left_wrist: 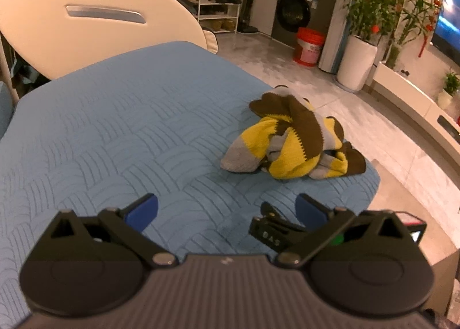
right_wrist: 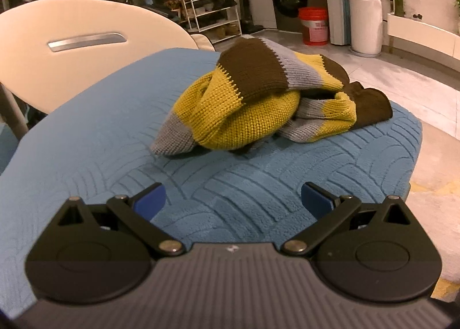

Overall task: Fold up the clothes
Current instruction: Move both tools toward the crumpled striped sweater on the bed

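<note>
On the blue quilted pad: one knitted garment (right_wrist: 258, 105), yellow, grey and brown stripes, crumpled in a heap near the pad's far right corner.
Pad (left_wrist: 115, 133): textured blue surface, bare around the heap.
Around: one cream chair back (left_wrist: 95, 21) behind the pad; one orange bucket (left_wrist: 309, 47) on the floor, well apart.
Left gripper (left_wrist: 227, 211): low over the pad, jaws spread, holding nothing.
Right gripper (right_wrist: 234, 199): near the heap, jaws spread, holding nothing.

Warm indoor light, pale tiled floor (left_wrist: 287, 70). Cream chair back (left_wrist: 86, 21) w/ metal slot, left. Behind: white shoe rack (left_wrist: 218, 1), washing machine (left_wrist: 293, 13), orange bucket (left_wrist: 309, 47), tall plants in white pot (left_wrist: 356, 64). TV screen (left_wrist: 450, 13) far right.
</note>
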`<state>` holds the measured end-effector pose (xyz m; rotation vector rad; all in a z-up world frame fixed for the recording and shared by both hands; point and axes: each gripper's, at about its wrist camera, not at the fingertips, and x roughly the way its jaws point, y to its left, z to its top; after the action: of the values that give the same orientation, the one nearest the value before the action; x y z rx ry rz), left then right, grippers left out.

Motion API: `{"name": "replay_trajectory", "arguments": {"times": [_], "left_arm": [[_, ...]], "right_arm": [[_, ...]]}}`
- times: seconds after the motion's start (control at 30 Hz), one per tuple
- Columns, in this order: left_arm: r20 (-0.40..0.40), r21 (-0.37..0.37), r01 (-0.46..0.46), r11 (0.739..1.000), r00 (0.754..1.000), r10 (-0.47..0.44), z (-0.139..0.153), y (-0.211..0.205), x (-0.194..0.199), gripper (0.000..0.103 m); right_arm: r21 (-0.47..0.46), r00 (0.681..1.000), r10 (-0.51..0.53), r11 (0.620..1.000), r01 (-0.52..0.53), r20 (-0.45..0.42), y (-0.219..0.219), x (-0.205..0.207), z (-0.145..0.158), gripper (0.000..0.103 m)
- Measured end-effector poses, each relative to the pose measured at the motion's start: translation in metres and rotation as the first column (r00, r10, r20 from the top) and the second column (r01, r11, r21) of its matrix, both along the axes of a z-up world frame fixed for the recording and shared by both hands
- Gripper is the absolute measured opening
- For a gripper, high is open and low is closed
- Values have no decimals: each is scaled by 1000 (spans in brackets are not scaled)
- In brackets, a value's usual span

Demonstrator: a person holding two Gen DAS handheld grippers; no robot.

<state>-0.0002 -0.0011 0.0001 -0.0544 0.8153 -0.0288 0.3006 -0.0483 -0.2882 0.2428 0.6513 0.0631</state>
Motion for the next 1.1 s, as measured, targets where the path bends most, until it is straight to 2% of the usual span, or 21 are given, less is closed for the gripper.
{"name": "replay_trajectory", "arguments": {"times": [0.33,0.43,0.63,0.67,0.73,0.77,0.8,0.93,1.03,1.1], "left_arm": [[-24,37,71,997,997,-70,2,-21,-3,103],[-29,17,88,996,996,-87,-10,-23,9,103],[-16,-17,100,995,995,-100,0,-27,29,97],[-12,-21,108,994,994,-108,1,-28,34,97],[5,-25,128,991,992,-128,5,-35,47,97],[21,-26,147,989,989,-146,10,-39,54,97],[33,-22,168,986,985,-167,12,-43,61,97],[46,75,230,970,971,-234,8,-67,88,96],[51,193,301,934,947,-316,-6,-91,107,89],[58,242,349,906,926,-372,-16,-102,119,88]], "right_arm": [[26,999,-13,1000,14,-46,-4,4,-4,103],[34,998,-17,999,19,-60,-5,6,-5,103],[66,995,-42,997,48,-92,-10,8,-8,103],[93,993,-54,994,64,-109,-13,9,-10,103],[182,976,-84,976,122,-202,-22,12,-20,103],[208,966,-96,967,147,-238,-24,13,-24,103],[202,966,-108,967,157,-235,-23,13,-25,103],[157,973,-109,977,142,-201,-9,5,-25,103],[100,988,-55,993,70,-145,7,3,-25,103],[48,996,17,999,-13,-91,18,3,-24,103]]}}
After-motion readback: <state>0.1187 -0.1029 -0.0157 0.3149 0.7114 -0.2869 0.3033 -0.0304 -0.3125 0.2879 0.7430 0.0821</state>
